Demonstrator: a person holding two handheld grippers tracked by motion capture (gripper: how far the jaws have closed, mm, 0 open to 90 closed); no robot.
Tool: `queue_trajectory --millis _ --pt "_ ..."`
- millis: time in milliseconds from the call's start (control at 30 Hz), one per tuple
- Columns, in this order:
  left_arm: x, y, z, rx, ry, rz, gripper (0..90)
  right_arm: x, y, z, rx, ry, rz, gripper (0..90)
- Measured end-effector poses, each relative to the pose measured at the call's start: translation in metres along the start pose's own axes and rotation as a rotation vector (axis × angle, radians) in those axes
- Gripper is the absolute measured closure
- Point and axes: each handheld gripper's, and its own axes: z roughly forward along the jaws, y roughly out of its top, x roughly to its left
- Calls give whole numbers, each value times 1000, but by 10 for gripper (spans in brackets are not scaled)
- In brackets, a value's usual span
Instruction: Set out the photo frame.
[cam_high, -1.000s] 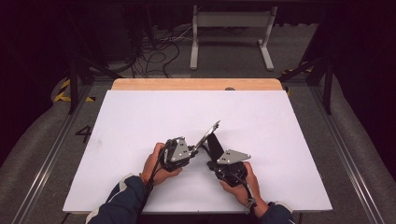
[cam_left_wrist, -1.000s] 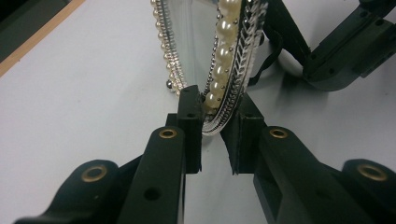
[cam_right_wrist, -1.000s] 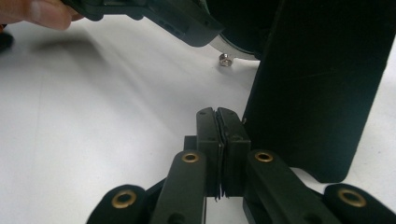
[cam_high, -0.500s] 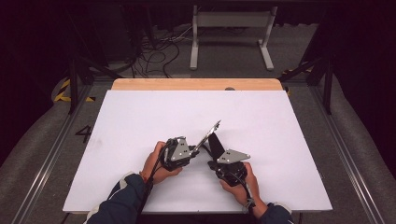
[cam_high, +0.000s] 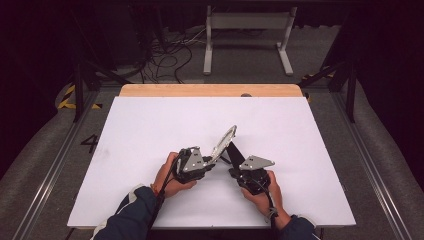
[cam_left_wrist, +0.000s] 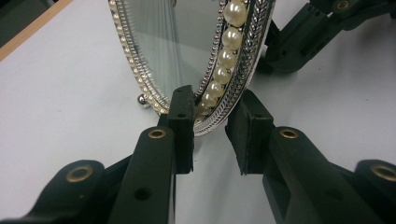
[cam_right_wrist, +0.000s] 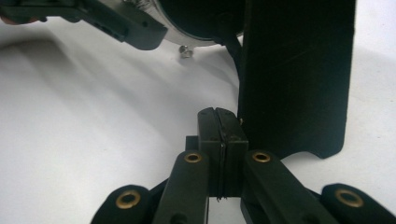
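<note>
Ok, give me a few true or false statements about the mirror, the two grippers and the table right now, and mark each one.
1. The mirror has a row of pearls along its silver rim. True.
2. The left gripper has its jaws pressed flat together with nothing between them. False: its jaws stand apart, with the bottom edge of the mirror between them.
3. The right gripper is shut. True.
4. The mirror lies flat on the table. False: it stands tilted, propped on its black stand.
5. The table top is white. True.
</note>
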Motion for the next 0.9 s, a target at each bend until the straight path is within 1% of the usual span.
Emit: queue_trajectory --millis 67,200,367,467,533,600,633,767,800,833,900 --pt "1 -1 0 -6 -9 -10 716 -2 0 0 -2 -8 -5 900" --pt "1 -1 0 -9 -13 -10 715 -4 0 0 -4 -3 -15 900" --pt "1 -1 0 -13 -19 -12 711 -5 0 0 -4 -9 -13 900" --pt "1 0 -2 -13 -28 -8 709 -8 -1 0 -5 -13 -14 900" --pt "0 0 -4 -14 -42 -1 709 -10 -1 -1 -3 -19 -13 900" --pt "-1 0 -7 -13 -53 13 708 -12 -1 -1 -2 -28 -7 900" --pt "-1 0 -10 -6 -50 18 704 -14 -2 -1 -4 -38 -6 899" --pt "-1 -3 -21 -17 -44 19 681 -17 -2 -1 -3 -47 -1 898" --pt "-2 -4 -24 -20 -42 6 668 -17 -2 -1 -3 -50 -1 897" --pt "-2 -6 -28 -29 -34 1 661 -18 -2 -1 -4 -51 0 896" --pt "-3 -10 -36 -53 -14 -26 636 -18 -2 -1 -2 -55 1 895"
